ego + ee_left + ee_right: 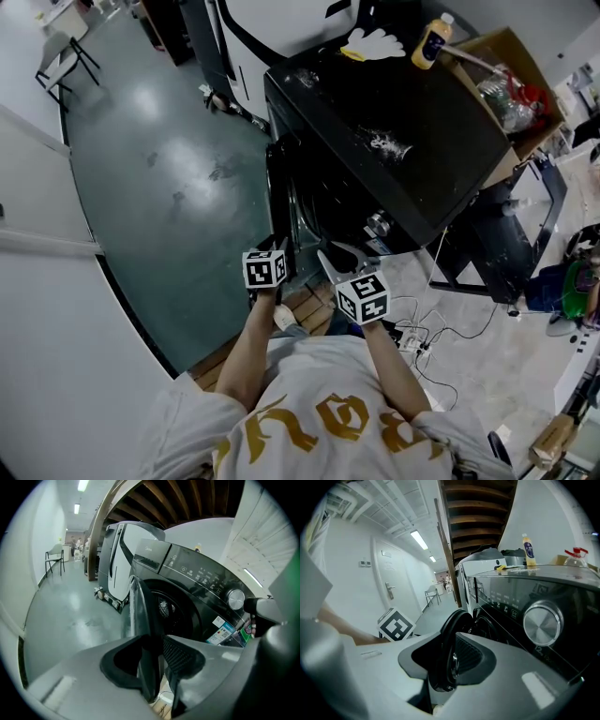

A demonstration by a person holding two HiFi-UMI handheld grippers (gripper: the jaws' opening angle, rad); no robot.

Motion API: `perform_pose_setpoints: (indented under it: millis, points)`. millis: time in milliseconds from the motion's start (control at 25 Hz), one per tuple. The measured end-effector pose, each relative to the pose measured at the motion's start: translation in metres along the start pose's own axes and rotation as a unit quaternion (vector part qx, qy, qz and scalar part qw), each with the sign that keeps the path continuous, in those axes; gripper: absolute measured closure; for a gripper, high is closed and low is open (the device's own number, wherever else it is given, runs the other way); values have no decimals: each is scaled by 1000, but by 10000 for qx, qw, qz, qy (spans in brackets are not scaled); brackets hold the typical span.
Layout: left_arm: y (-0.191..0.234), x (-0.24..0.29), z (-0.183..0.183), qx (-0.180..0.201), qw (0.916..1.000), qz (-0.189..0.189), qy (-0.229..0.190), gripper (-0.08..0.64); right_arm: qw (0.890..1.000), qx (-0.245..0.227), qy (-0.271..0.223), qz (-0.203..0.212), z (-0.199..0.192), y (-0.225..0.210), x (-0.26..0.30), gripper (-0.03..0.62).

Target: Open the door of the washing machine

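The door [140,620] of the washing machine [403,141] stands ajar at frame centre. Our left claw [157,656] clenches its edge to swing it wider, and our right claw [449,660] waits released, gripping nothing.

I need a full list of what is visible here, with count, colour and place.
washing machine: one, black, centre.
door: one, dark, swung open.
dial: one, silver, on the washing machine's front.
bottle: one, yellow, on the machine's top.
cardboard box: one, brown, beside the washing machine.
white appliance: one, white, behind the washing machine.
chair: one, dark frame, head view's top left.
cables: several, dark, head view's lower right.
left gripper: one, grey, shut on the door's edge.
right gripper: one, grey, open, empty.
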State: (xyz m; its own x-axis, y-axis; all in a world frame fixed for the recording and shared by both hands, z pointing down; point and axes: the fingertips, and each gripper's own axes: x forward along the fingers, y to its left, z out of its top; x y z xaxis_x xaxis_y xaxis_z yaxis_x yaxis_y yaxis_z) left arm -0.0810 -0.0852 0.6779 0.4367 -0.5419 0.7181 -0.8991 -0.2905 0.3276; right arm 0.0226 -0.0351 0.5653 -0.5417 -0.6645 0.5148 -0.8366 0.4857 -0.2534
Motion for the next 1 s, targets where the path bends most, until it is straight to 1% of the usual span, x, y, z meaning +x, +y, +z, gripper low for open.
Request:
perform_pose_setpoints:
  millis: [360, 680, 760, 1000]
  points:
    - [38, -18, -3, -26, 9995, 300, -47, 426, 9999, -85, 59, 83, 1, 9, 14, 489]
    - [80, -35, 1, -12, 9974, 713, -97, 430, 9997, -212, 48, 142, 9, 19, 25, 491]
    - [89, -39, 2, 35, 9966, 818, -103, 428, 9996, -247, -9, 94, 12, 20, 26, 503]
    - [113, -47, 5, 293, 9939, 1061, -71, 426, 9996, -256, -73, -15, 17, 20, 32, 508]
